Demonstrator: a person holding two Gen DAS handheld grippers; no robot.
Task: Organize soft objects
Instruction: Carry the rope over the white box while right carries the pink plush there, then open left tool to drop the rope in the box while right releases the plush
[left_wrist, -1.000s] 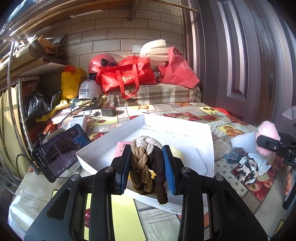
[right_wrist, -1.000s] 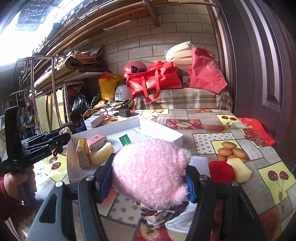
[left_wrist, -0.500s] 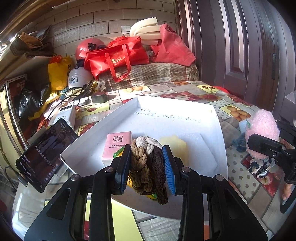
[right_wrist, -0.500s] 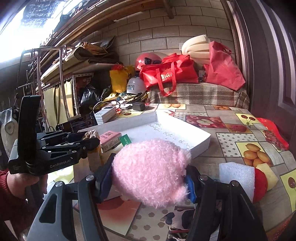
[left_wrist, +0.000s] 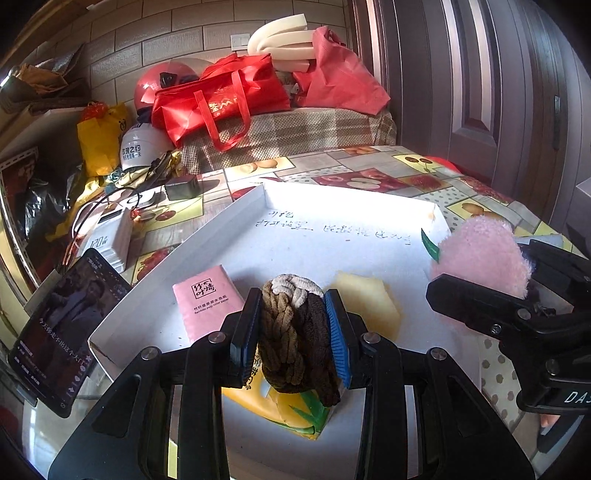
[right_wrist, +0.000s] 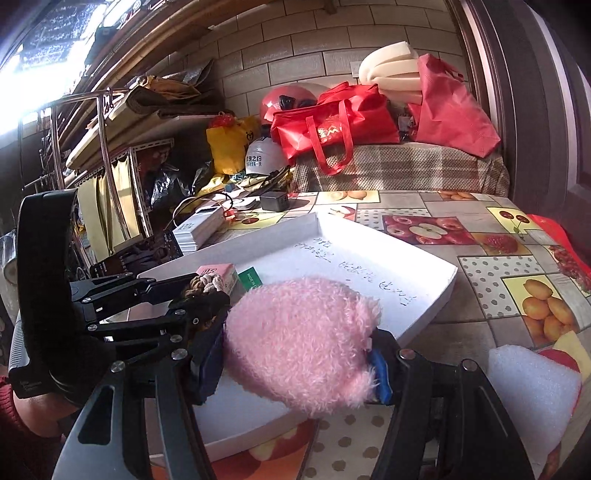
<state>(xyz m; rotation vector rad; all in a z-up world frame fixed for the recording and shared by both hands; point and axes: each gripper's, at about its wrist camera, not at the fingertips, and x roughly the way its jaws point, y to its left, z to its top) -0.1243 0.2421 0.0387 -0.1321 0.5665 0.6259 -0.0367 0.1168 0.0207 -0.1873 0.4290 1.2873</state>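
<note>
Left gripper (left_wrist: 291, 332) clamps the knot (left_wrist: 295, 332) over the tray's (left_wrist: 369, 206) near edge; right gripper (right_wrist: 299, 360) squeezes the pink plush (right_wrist: 303, 343) above its right edge.

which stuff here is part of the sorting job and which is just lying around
Part of the job: braided rope knot in the left gripper, pink plush in the right gripper, white tray, yellow sponge, pink tissue pack.

Just lying about: phone, red bag, helmet, power bank.
</note>
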